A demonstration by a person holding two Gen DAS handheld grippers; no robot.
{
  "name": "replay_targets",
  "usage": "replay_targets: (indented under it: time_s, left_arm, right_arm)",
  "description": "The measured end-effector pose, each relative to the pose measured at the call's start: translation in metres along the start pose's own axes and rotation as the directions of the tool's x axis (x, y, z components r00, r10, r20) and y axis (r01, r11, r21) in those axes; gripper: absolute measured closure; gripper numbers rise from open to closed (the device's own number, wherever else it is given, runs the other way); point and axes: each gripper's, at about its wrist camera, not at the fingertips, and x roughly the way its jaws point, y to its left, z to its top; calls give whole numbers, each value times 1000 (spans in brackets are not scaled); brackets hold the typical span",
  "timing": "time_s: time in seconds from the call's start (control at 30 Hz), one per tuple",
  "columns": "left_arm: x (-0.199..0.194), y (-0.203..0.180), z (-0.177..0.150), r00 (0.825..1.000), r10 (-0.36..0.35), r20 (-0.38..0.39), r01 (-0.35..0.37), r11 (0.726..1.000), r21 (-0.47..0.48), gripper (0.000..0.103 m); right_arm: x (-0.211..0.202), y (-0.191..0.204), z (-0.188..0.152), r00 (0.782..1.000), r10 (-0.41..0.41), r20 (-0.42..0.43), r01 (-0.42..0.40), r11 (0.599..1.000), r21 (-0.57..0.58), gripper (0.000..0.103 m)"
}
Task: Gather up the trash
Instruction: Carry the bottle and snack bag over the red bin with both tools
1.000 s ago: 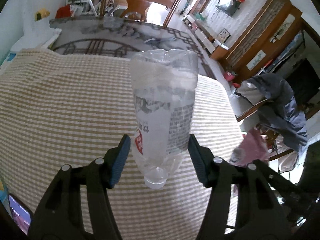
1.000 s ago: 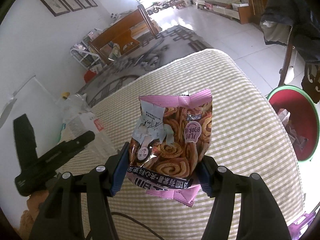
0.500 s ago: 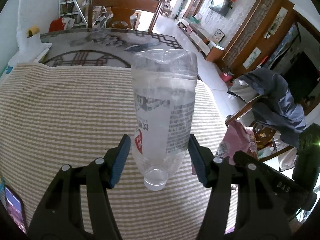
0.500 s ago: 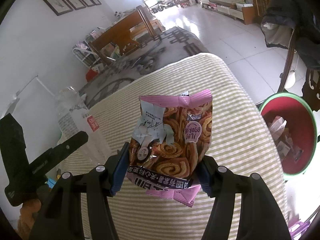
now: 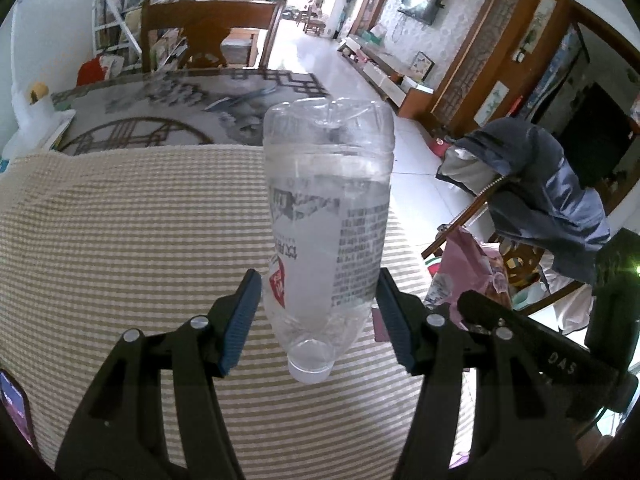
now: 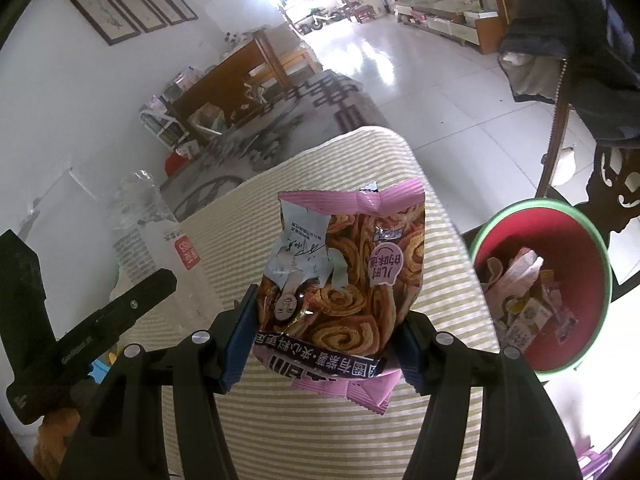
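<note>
My left gripper (image 5: 318, 312) is shut on a clear plastic bottle (image 5: 326, 216), held upside down above the striped tablecloth (image 5: 120, 240). My right gripper (image 6: 322, 332) is shut on a pink snack bag (image 6: 344, 276), held above the table near its right edge. A red bin with a green rim (image 6: 600, 240) stands on the floor to the right, with several wrappers inside. The bottle (image 6: 140, 228) and left gripper (image 6: 120, 312) show at the left of the right wrist view. The pink bag (image 5: 472, 264) shows at the right of the left wrist view.
A chair draped with a dark jacket (image 5: 552, 192) stands right of the table. A phone (image 5: 14, 404) lies at the table's near left. A patterned tabletop (image 5: 160, 120) and a wooden chair (image 5: 208, 36) are beyond.
Both grippers have moved right toward the table's edge with their loads. The red bin has come further into the right wrist view.
</note>
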Motion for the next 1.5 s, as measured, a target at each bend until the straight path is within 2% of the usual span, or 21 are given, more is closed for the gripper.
replay_targets:
  time_s: [0.7, 1.2, 1.5]
  left_arm:
    - [19, -80, -3, 998, -51, -31, 55, 991, 118, 46]
    - [48, -129, -5, 993, -83, -88, 98, 979, 180, 46]
    - [74, -161, -8, 983, -108, -150, 140, 965, 223, 46]
  right_arm:
    - [-40, -73, 9, 997, -43, 70, 35, 993, 114, 43]
    - [-57, -119, 14, 993, -81, 91, 63, 981, 184, 43]
    - [-64, -152, 15, 988, -121, 94, 95, 965, 244, 43]
